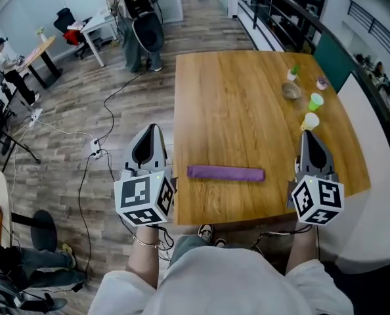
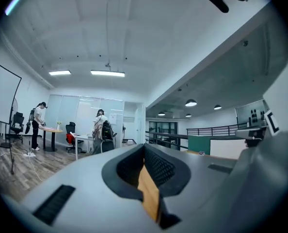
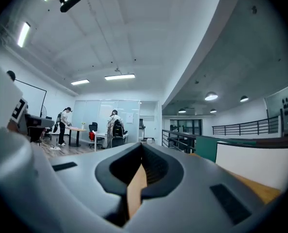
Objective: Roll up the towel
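Purple towel (image 1: 225, 173) is lying rolled at the surface's (image 1: 247, 97) near edge; we are holding the left hand-held gripper (image 2: 145, 150) and right hand-held gripper (image 3: 141, 153) closed, empty.

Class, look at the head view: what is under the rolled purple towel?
The towel lies on the wooden table, close to its front edge. Whatever sits directly beneath or inside the roll is covered.

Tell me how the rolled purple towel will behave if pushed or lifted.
The purple towel is a long, slim roll, so a push across its length would probably roll it along the table. Being cloth, it likely sags if lifted by one end and may unroll.
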### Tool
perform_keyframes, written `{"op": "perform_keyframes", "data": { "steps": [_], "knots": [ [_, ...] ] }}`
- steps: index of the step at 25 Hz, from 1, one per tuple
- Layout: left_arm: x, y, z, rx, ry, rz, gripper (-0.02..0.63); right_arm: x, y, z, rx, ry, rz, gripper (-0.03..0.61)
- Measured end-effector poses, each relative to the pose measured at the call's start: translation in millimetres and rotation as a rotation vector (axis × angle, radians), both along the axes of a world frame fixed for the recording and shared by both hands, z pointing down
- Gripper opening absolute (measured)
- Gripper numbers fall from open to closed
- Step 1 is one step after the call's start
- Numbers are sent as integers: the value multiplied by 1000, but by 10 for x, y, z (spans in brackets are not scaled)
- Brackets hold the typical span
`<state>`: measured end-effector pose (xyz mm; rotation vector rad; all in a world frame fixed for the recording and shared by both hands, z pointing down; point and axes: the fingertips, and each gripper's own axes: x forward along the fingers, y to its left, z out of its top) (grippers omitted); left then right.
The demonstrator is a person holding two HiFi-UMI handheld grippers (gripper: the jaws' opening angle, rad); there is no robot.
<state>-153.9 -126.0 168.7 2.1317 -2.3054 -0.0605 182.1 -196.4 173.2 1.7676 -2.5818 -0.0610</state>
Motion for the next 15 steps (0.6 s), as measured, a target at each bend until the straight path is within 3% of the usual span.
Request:
{"op": "perform_keyframes", "data": {
  "steps": [15],
  "knots": [
    [211, 61, 2, -4, 6, 68, 3, 69, 287, 0, 7, -32, 52, -1]
  ]
}}
